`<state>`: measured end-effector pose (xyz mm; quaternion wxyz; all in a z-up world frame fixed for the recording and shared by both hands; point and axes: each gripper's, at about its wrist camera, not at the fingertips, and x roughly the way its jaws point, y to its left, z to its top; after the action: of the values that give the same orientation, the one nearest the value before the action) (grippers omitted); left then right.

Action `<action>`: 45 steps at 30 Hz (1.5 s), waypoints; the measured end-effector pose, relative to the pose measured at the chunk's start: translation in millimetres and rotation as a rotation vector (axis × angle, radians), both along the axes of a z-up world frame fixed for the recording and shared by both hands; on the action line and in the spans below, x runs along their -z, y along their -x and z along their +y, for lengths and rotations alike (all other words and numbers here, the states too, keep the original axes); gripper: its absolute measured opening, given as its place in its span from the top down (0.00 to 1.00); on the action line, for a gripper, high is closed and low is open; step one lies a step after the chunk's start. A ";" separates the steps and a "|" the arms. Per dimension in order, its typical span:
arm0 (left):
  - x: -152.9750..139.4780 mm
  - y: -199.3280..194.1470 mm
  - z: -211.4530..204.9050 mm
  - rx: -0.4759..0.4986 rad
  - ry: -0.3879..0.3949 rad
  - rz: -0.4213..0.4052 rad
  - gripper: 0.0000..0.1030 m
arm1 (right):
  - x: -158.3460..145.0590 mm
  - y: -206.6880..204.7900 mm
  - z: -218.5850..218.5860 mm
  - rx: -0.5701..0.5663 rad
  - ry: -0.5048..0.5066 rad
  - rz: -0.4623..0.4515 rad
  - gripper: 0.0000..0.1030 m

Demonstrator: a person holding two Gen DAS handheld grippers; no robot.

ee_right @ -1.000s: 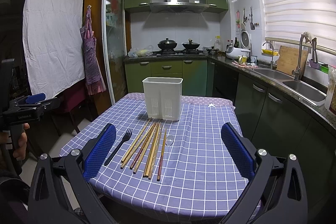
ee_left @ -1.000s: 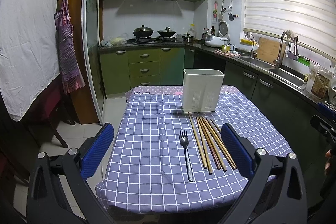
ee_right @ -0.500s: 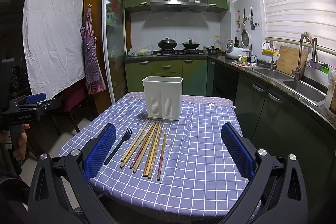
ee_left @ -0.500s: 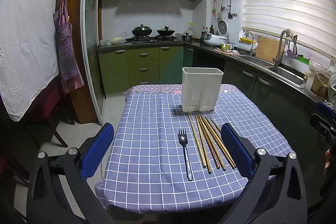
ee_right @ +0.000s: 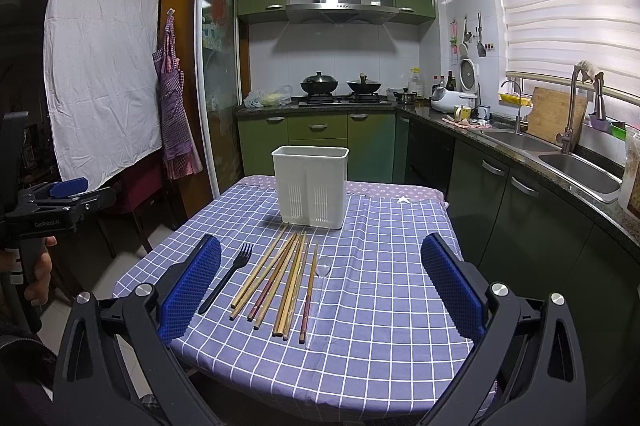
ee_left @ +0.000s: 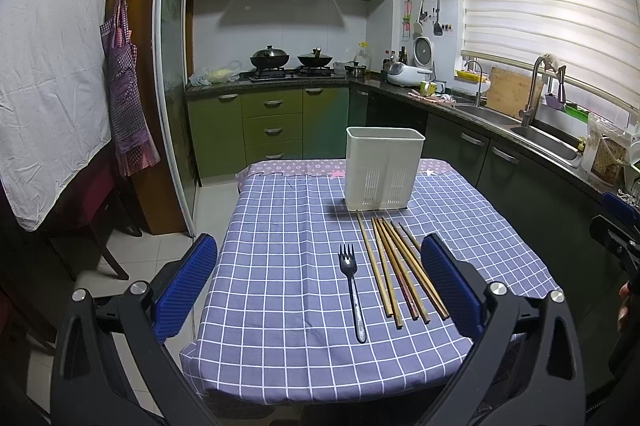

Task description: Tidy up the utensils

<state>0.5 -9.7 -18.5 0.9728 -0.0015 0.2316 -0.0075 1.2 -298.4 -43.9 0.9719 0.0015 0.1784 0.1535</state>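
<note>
A white slotted utensil holder [ee_left: 384, 166] [ee_right: 310, 186] stands upright at the far middle of the table, which is covered by a blue checked cloth [ee_left: 280, 266]. In front of it lie a black fork [ee_left: 352, 290] [ee_right: 228, 276], several wooden chopsticks [ee_left: 400, 266] [ee_right: 280, 278] side by side, and a clear plastic spoon [ee_right: 320, 274]. My left gripper [ee_left: 320, 246] hovers open over the near table edge, holding nothing. My right gripper [ee_right: 320, 248] is likewise open and empty. The left gripper [ee_right: 52, 202] also shows at the left in the right wrist view, held by a hand.
A dark counter with a sink [ee_right: 576, 166] runs along the right wall. Green cabinets and a stove with two pans [ee_left: 288, 60] are at the back. A dark chair [ee_left: 80, 218] and a sliding glass door [ee_left: 176, 106] stand left of the table.
</note>
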 end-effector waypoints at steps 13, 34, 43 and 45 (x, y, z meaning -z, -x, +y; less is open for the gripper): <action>0.7 -0.7 -1.0 0.002 0.000 0.002 0.06 | 0.1 -0.5 0.2 -0.001 0.000 0.000 0.04; 4.3 2.3 -4.7 0.003 -0.001 0.008 0.06 | 0.0 -1.2 1.3 0.000 -0.002 0.000 0.04; 29.8 -51.8 -4.6 0.041 0.022 0.217 0.06 | 6.3 -20.8 -1.6 0.035 0.040 0.032 0.04; 39.0 -71.1 -3.8 0.054 0.024 0.294 0.06 | 12.1 -37.2 -0.6 0.060 0.094 0.070 0.04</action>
<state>71.6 -13.5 -57.5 0.9277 -0.0079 0.3713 -0.0364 38.4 -299.0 -56.1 0.9682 -0.0332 0.2191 0.1159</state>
